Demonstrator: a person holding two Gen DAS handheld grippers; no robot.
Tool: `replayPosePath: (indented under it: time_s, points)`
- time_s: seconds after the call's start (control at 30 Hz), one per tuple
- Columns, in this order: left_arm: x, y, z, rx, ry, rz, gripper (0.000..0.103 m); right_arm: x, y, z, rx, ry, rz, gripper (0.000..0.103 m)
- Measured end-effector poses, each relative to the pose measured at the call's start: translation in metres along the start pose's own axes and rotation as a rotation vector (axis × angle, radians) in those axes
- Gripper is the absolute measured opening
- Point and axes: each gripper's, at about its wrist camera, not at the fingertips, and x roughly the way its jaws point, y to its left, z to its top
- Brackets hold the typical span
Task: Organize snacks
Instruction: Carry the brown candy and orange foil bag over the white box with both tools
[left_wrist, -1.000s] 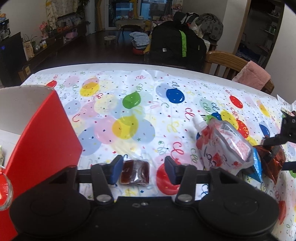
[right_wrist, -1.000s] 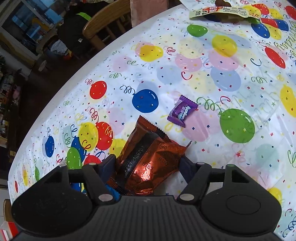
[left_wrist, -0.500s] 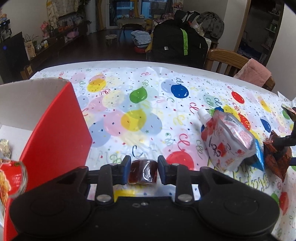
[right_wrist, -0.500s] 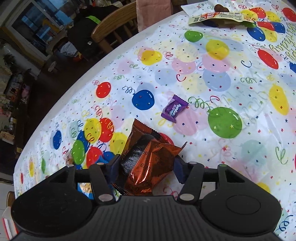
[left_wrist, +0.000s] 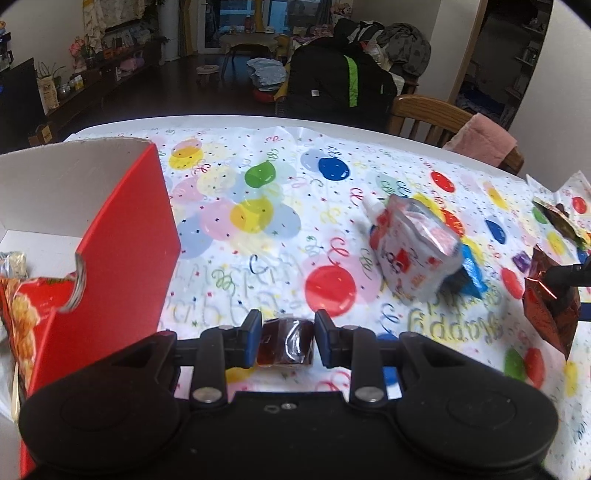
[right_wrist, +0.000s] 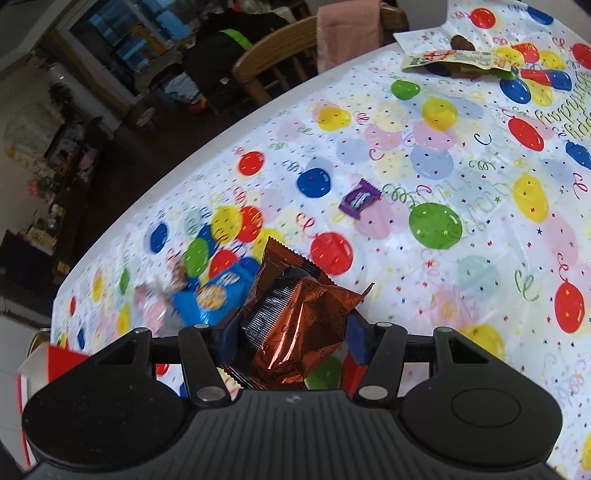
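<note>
Nearby, red box (left_wrist: 122, 258), white pouch (left_wrist: 413, 247).

One red box (left_wrist: 122, 258), one copper foil packet (right_wrist: 295, 317), one small brown jelly (left_wrist: 286, 341), one white spouted pouch (left_wrist: 413, 251), one blue packet (right_wrist: 214, 291), one purple candy (right_wrist: 358, 197), one wooden chair (left_wrist: 428, 116).

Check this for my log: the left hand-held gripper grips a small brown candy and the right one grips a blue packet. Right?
Not quite. The right hand-held gripper grips a copper-brown foil packet, not a blue one; the blue packet lies on the table, as the right wrist view shows. The left hand-held gripper does grip the brown candy.
</note>
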Motion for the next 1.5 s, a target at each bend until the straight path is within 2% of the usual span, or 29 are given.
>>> replayPosePath:
  time_s: [0.33, 0.67, 1.0, 1.5]
  points:
    - [-0.039, -0.001, -0.006, 0.006, 0.000, -0.081, 0.028, -0.038, 0.027, -0.030, -0.136, 0.008, 0.057, 0.057]
    - [-0.078, 0.015, -0.001, 0.014, -0.037, -0.133, 0.028, -0.067, 0.080, -0.067, -0.302, 0.026, 0.093, 0.057]
    - [-0.112, 0.053, 0.007, 0.014, -0.068, -0.167, 0.028, -0.080, 0.148, -0.103, -0.454, 0.024, 0.133, 0.057]
    - [-0.144, 0.133, 0.022, -0.003, -0.111, -0.143, 0.028, -0.075, 0.253, -0.153, -0.578, 0.020, 0.186, 0.057]
